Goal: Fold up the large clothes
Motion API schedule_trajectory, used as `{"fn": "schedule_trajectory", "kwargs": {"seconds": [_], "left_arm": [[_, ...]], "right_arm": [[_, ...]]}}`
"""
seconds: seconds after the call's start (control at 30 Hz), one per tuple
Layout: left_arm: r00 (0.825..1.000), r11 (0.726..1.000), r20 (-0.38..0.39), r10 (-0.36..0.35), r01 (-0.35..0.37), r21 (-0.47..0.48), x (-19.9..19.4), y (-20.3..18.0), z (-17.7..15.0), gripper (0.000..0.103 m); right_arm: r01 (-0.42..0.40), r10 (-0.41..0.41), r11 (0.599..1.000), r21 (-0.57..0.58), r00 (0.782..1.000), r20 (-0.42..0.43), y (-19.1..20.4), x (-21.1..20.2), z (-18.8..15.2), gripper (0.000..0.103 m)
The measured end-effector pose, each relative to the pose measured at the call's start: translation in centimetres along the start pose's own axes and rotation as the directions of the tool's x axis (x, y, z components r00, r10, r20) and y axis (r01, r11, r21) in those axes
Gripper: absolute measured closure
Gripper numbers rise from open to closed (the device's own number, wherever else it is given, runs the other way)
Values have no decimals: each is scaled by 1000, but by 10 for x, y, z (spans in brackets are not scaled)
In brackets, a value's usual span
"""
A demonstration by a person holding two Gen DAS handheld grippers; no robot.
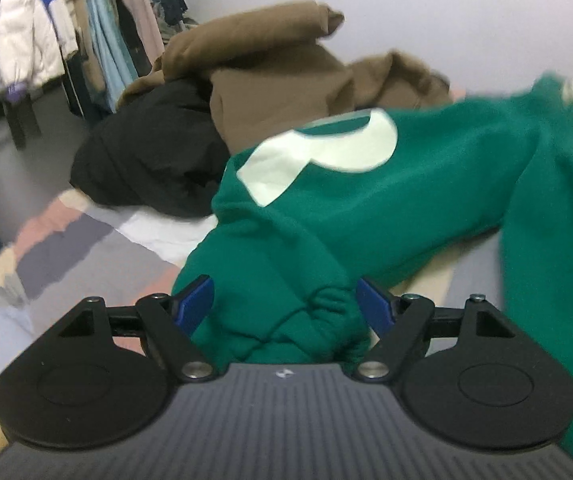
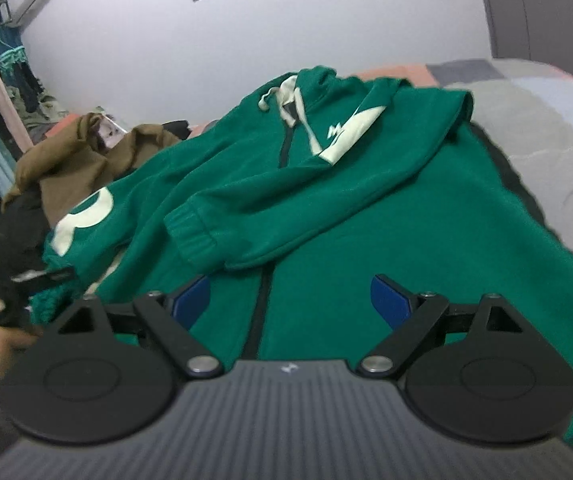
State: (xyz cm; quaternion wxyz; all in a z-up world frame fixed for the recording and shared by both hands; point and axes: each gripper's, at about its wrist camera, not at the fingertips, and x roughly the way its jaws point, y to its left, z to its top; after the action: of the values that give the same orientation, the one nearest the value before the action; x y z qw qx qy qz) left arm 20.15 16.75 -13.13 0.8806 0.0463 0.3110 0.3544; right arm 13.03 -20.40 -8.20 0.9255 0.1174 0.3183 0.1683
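green zip hoodie (image 2: 366,208) lies spread front-up on a bed (image 2: 546,120) with a patchwork cover of grey, pink and pale blocks, hood toward the wall. one sleeve is folded across the chest, its ribbed cuff (image 2: 194,236) resting near the zip line. the other sleeve (image 1: 366,200) runs out to the left side of the bed, bearing a pale cream patch (image 1: 326,152).

going from the left: a rack of hanging garments (image 1: 46,32) stands at the far left beside the wall, jackets and long coats on it. next comes a heap on the bed, a black garment (image 1: 146,160) low and a brown garment (image 1: 278,72) piled over it. the outstretched green sleeve lies just beside that heap.

the left gripper (image 1: 284,300) sits at the end of that sleeve, blue pads spread wide, with the bunched cuff (image 1: 294,320) lying between them; the pads do not press it. further right, the right gripper (image 2: 290,300) hovers over the lower front of the hoodie, its blue pads likewise spread wide and holding nothing, the dark zip line running between them.
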Motion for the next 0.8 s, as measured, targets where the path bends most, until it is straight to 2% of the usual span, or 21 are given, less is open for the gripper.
{"fn": "schedule_trajectory", "kwargs": {"seconds": [0.07, 0.13, 0.17, 0.2, 0.27, 0.37, 0.47, 0.57, 0.67, 0.73, 0.8], "left_arm": [[1000, 1000, -15, 13, -13, 17, 9, -1, -1, 25], [1000, 1000, -29, 7, -7, 23, 10, 0, 1, 45], [1000, 999, -27, 9, -8, 33, 9, -1, 4, 64], [999, 999, -18, 27, -26, 44, 5, -1, 9, 74], [1000, 999, 10, 21, -21, 24, -7, 3, 19, 78], [998, 1000, 65, -22, 23, -13, -34, 12, 43, 81], [986, 997, 148, -75, 78, -19, -68, 19, 73, 81], [963, 988, 223, -150, 153, 1, -103, 15, 110, 81], [929, 976, 300, -219, 210, 62, -142, -6, 142, 82], [896, 956, 334, -292, 272, 107, -170, -29, 162, 82], [856, 930, 364, -366, 329, 162, -200, -58, 177, 82]], "right_arm": [[3, -3, 1000, -12, 1000, -1, 0, 2, 0, 15], [16, -16, 999, -29, 1000, 4, 0, 5, -1, 15], [24, -24, 999, -29, 1000, 8, -1, 6, -1, 15], [28, -28, 999, -25, 1000, 12, -3, 7, -1, 15], [33, -33, 999, -8, 999, 12, -9, 9, 1, 15], [22, -22, 999, 26, 1000, 19, -19, 10, 4, 15], [7, -9, 998, 61, 1000, 23, -27, 12, 5, 15], [-6, 4, 996, 88, 1000, 23, -32, 14, 7, 15], [-22, 20, 994, 106, 1000, 24, -37, 15, 8, 15], [-25, 21, 993, 120, 999, 31, -41, 14, 9, 15], [-21, 17, 991, 132, 999, 37, -46, 14, 10, 15]]}}
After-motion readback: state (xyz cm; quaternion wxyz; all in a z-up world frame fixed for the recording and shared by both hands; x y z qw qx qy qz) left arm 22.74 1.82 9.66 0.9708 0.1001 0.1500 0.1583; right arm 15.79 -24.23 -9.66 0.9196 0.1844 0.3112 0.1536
